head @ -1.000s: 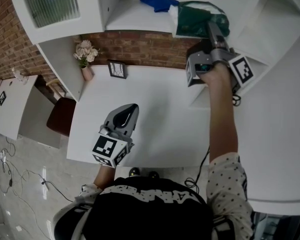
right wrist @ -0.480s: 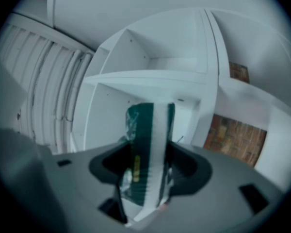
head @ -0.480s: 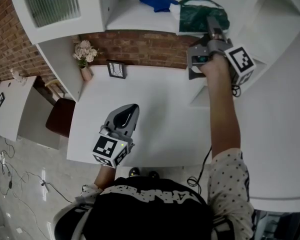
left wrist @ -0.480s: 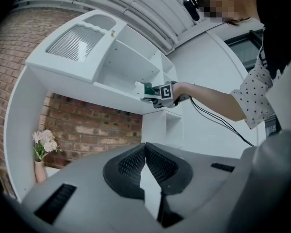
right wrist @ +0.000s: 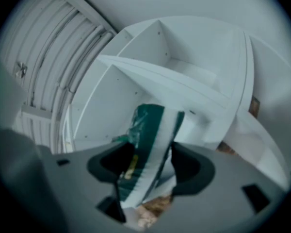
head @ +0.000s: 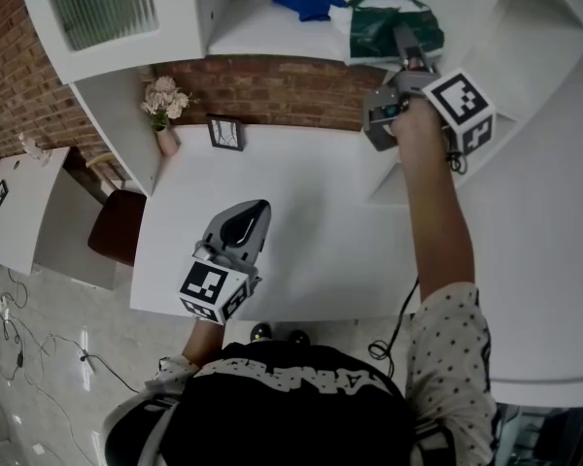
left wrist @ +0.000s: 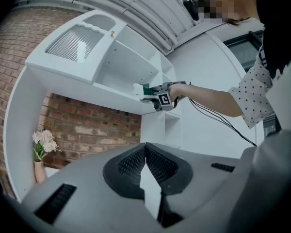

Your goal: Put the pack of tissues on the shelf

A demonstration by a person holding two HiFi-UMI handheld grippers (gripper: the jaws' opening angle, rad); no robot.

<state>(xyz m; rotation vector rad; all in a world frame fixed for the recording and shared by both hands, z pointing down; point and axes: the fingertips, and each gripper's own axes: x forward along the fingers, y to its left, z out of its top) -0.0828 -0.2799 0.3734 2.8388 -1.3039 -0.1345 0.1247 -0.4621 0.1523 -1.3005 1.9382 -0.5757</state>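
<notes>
Pack of tissues [head: 384, 29] is green and white; shelf [head: 262, 37] white; cloth [head: 309, 6] blue; brick wall [head: 272, 90] reddish-brown

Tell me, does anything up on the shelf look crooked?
Yes. The pack of tissues sits askew at the front edge of the shelf, between the jaws of the right gripper, which have just been opening. A blue cloth lies crumpled beside it.

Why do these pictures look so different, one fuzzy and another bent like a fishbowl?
Right gripper view: the softest of the three, blurred all over, with the pack of tissues smeared and the corners black. Left gripper view: sharp but fish-eyed, so the white shelf bows into curves, and a mosaic patch sits at the top. Head view: crisp and evenly lit, with faint shadows and slight bending at the edges.
</notes>
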